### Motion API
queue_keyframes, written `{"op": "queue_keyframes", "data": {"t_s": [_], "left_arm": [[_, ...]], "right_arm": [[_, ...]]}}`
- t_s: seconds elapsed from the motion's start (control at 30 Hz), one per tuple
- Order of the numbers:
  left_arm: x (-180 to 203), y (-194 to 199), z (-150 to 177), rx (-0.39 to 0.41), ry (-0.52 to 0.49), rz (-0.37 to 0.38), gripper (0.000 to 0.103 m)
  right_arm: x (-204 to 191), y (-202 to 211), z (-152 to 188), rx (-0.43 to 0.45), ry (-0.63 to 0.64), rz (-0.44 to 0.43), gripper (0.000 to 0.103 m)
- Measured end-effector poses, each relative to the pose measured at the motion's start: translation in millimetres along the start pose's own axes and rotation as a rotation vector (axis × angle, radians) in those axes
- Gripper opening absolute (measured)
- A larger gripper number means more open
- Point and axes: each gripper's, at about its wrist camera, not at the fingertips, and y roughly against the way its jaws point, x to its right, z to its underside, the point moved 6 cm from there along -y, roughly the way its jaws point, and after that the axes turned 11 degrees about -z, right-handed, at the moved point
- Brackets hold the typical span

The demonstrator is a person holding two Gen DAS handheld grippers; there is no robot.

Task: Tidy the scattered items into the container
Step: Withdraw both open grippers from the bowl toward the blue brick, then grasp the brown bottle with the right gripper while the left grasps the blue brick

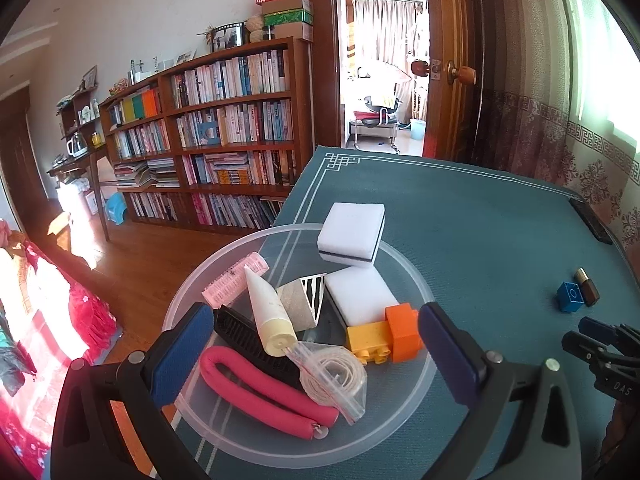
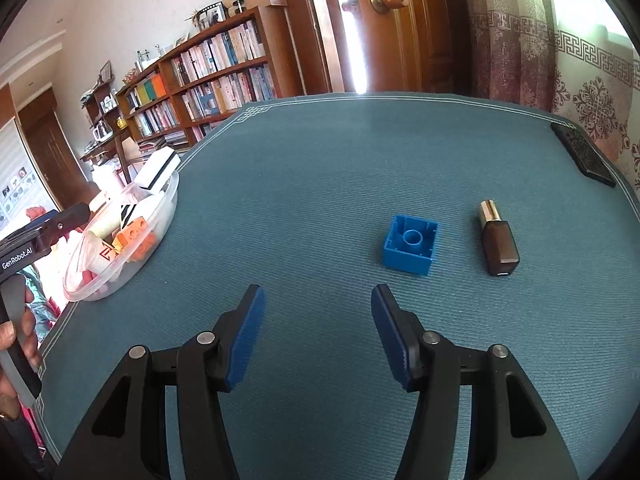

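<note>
A clear plastic bowl (image 1: 416, 280) sits at the table's left edge and holds two white sponges (image 1: 352, 234), orange and yellow bricks (image 1: 402, 332), a cream tube (image 1: 268, 312), a pink roller (image 1: 236, 280), a black comb, a pink foam curler (image 1: 264, 394) and a small bag. My left gripper (image 1: 316, 336) hovers open above the bowl, holding nothing. A blue brick (image 2: 410, 246) lies upside down on the teal cloth beside a brown lipstick (image 2: 497, 242). My right gripper (image 2: 318, 302) is open, low over the cloth, just short and left of the brick.
A black flat object (image 2: 582, 156) lies at the table's far right edge by the curtain. The bowl (image 2: 120, 276) is far left in the right wrist view, with a hand on the left tool's handle (image 2: 16, 320). A bookshelf (image 1: 208, 128) and doorway stand beyond.
</note>
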Motion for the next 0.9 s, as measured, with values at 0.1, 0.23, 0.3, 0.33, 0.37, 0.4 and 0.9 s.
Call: {"op": "queue_keyframes", "data": {"t_s": [0.1, 0.23, 0.3, 0.33, 0.37, 0.4, 0.9], "left_arm": [[11, 4, -1, 0.010, -0.020, -0.005, 0.103], [26, 8, -1, 0.015, -0.046, 0.009, 0.103], [35, 11, -1, 0.018, -0.062, 0.013, 0.103], [38, 12, -1, 0.019, -0.070, 0.016, 0.103], [42, 13, -1, 0.020, -0.076, 0.020, 0.103], [47, 15, -1, 0.021, -0.083, 0.023, 0.103], [102, 22, 2, 0.006, -0.160, 0.095, 0.103]], "right_arm": [[9, 6, 2, 0.005, -0.006, 0.017, 0.059], [27, 16, 5, 0.014, -0.030, 0.043, 0.059], [34, 21, 6, 0.021, -0.041, 0.056, 0.059], [38, 24, 7, 0.025, -0.045, 0.062, 0.059], [41, 26, 7, 0.028, -0.050, 0.069, 0.059], [45, 28, 8, 0.030, -0.055, 0.074, 0.059], [103, 40, 11, 0.053, -0.184, 0.150, 0.059]]}}
